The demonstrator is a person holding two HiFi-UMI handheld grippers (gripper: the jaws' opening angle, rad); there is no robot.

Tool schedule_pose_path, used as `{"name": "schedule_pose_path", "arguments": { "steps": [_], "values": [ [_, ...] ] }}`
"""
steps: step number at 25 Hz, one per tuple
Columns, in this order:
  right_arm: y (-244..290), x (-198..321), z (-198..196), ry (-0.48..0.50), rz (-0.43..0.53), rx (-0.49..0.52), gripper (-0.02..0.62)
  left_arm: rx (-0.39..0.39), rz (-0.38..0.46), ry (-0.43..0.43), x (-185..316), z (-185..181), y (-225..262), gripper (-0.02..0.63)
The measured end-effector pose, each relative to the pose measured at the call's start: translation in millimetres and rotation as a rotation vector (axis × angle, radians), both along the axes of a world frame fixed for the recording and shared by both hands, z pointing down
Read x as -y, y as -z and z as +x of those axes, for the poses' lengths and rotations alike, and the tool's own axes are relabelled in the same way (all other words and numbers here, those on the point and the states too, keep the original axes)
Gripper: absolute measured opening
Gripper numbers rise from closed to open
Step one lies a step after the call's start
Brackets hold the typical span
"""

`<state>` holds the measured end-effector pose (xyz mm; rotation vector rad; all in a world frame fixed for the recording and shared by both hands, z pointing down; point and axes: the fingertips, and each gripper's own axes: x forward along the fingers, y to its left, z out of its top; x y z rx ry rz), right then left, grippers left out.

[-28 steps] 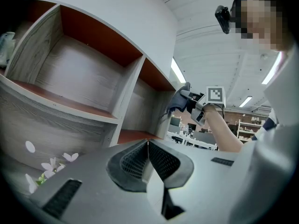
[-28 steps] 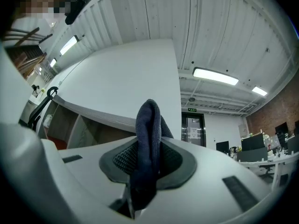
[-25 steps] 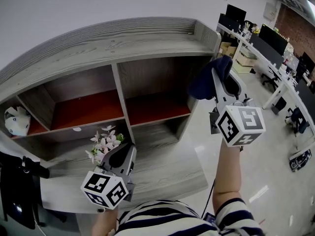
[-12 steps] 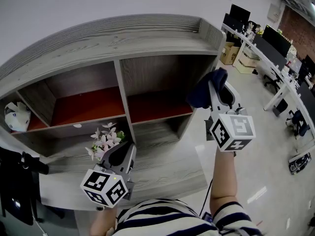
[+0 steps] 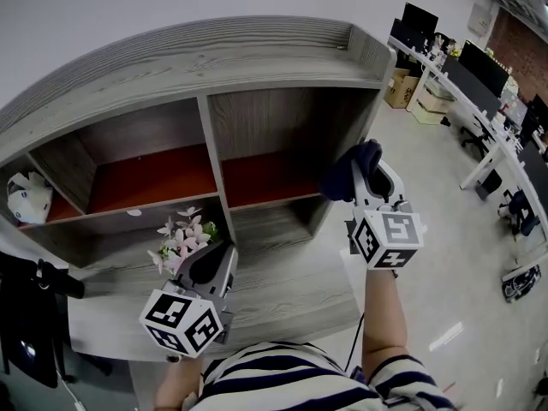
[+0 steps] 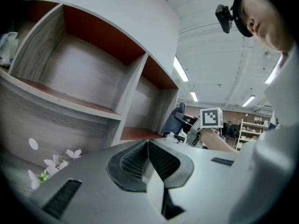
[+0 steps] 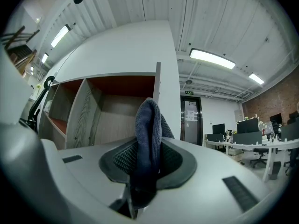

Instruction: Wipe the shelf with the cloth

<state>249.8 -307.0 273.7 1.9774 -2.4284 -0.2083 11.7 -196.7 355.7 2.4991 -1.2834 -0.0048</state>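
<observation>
Cloth (image 7: 148, 125) sits pinched in right hand-held gripper (image 5: 368, 165), apparently off shelf (image 5: 257, 62).

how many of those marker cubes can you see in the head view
2. One marker cube is on the left gripper, low down near the flowers. The other is on the right gripper, which holds the cloth. None seems hidden.
</observation>
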Motion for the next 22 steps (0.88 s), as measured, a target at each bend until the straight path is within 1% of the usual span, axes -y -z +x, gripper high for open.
{"name": "schedule_pose_path", "arguments": {
  "steps": [14,22],
  "values": [
    [-64,1,0,-0.018,-0.120,0.002,0.101,0.008,-0.010,0.006,-2,-2,-4,0.020],
    [-70,1,0,-0.019,-0.135,0.001,0.101,0.008,-0.011,0.009,-3,-2,-5,0.020]
  ]
}}
